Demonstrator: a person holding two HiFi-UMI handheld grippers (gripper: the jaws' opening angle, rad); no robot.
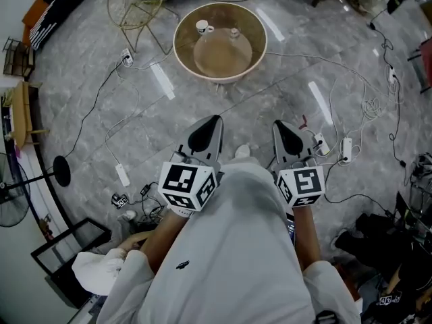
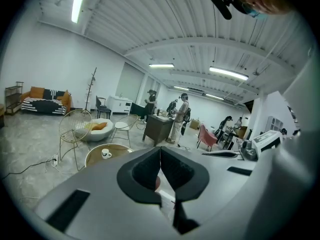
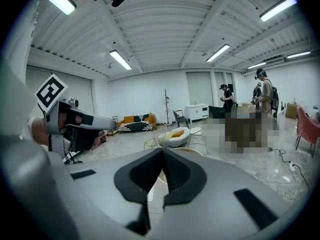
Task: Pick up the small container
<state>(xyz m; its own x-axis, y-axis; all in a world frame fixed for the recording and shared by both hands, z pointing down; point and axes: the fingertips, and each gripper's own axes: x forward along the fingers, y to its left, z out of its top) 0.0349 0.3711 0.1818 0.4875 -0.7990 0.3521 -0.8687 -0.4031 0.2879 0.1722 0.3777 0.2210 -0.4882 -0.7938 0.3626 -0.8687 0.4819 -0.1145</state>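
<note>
The small container point(image 1: 202, 27), a white cup, stands on a round wooden table point(image 1: 183, 56) across the floor from me, next to a clear glass dome point(image 1: 223, 51). In the left gripper view the small container point(image 2: 106, 153) shows on the table point(image 2: 95, 156) well beyond the jaws. My left gripper point(image 1: 216, 119) and right gripper point(image 1: 278, 123) are held close in front of the person's body, side by side, both pointing toward the table. Each has its jaws shut with nothing between them point(image 2: 160, 150) point(image 3: 161, 150). The left gripper's marker cube point(image 3: 50, 92) appears at the left of the right gripper view.
Cables and power strips point(image 1: 122, 175) trail over the grey marble floor between me and the table. A wire chair point(image 1: 138, 2) stands left of the table, a fan point(image 1: 13, 201) and a striped sofa point(image 1: 61, 2) at the left edge. Several people stand in the background point(image 2: 180, 116).
</note>
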